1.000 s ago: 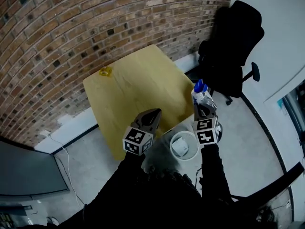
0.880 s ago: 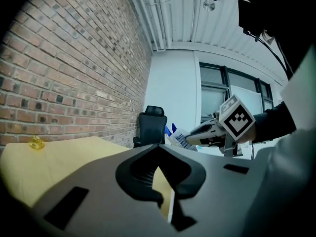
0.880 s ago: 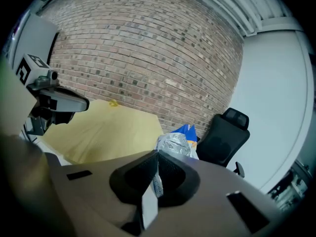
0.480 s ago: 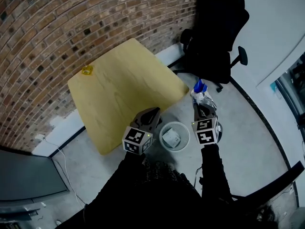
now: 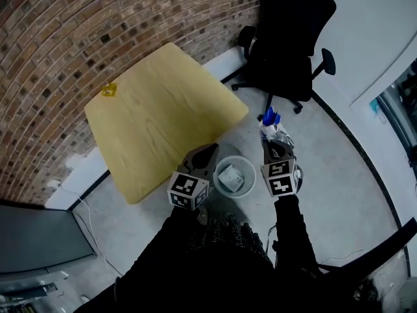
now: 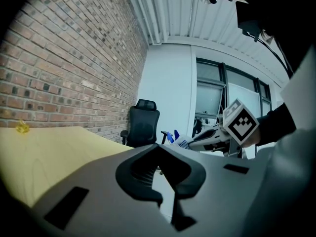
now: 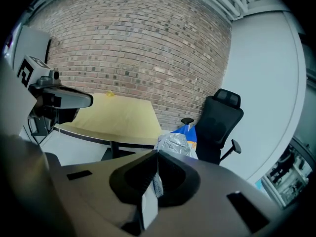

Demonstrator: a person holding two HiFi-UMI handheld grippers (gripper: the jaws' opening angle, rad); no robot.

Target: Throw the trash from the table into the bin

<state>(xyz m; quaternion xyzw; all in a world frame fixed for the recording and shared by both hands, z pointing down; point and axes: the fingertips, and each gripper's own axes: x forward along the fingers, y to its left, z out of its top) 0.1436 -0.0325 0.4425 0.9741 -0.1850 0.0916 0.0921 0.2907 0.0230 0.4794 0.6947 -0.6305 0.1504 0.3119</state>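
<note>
My right gripper (image 5: pixel 275 145) is shut on a crumpled silver and blue snack bag (image 5: pixel 272 126), which sticks out past its tips (image 7: pixel 158 154); the bag (image 7: pixel 176 142) hangs over the floor, just right of the bin. The white round bin (image 5: pixel 251 168) stands on the floor between my two grippers, with white crumpled trash (image 5: pixel 231 177) inside. At the bin's left rim, my left gripper (image 5: pixel 207 153) is shut with nothing in it; its tips (image 6: pixel 158 146) meet. A small yellow scrap (image 5: pixel 109 90) lies on the far edge of the wooden table (image 5: pixel 163 113).
A black office chair (image 5: pixel 287 44) stands beyond the bin against the white wall. A brick wall runs behind the table. Grey concrete floor surrounds the bin. A dark panel (image 5: pixel 39 233) lies at the lower left.
Both grippers have drawn back from the table with the bag still held. The bin now sits between them, and the table lies further off to the upper left.
</note>
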